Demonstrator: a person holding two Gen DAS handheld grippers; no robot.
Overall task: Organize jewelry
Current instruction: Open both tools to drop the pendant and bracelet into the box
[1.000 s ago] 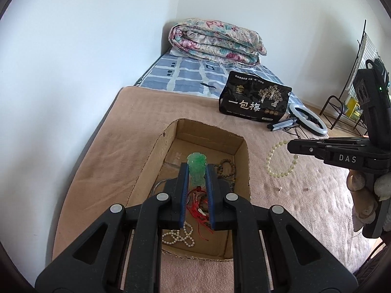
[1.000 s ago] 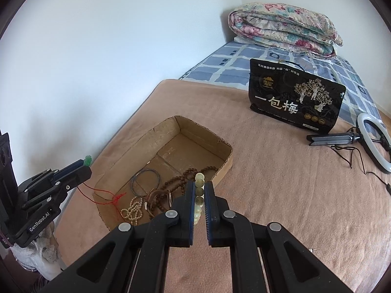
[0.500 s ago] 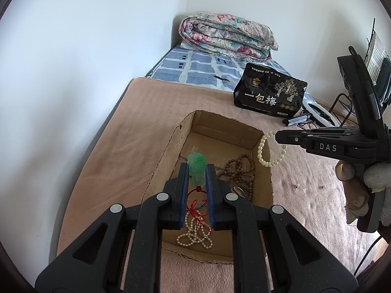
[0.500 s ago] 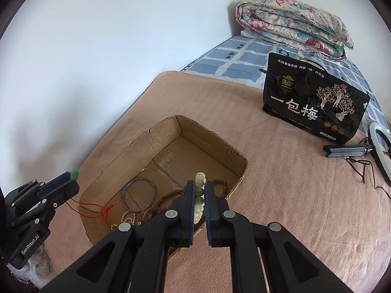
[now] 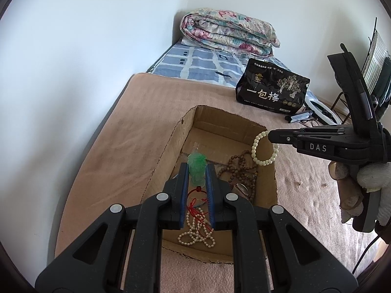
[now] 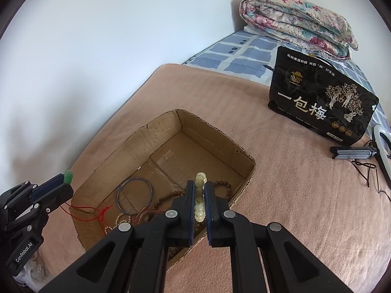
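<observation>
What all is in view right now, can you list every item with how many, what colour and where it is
cardboard box: one, brown, open-topped, on the tan blanket
tan blanket: one, covering the near part of the bed
green pendant: one, on a red cord, held over the box
pale bead bracelet: one, cream, held over the box's right wall
brown bead strand: one, in the box
white pearl strand: one, in the box's near end
blue bangle: one, on the box floor
black pouch: one, gold print, standing on the blanket
floral quilt: one, folded, at the bed's far end
ring light: one, white, right of the pouch
left gripper: black, shut on the pendant
right gripper: black, shut on the bracelet
</observation>
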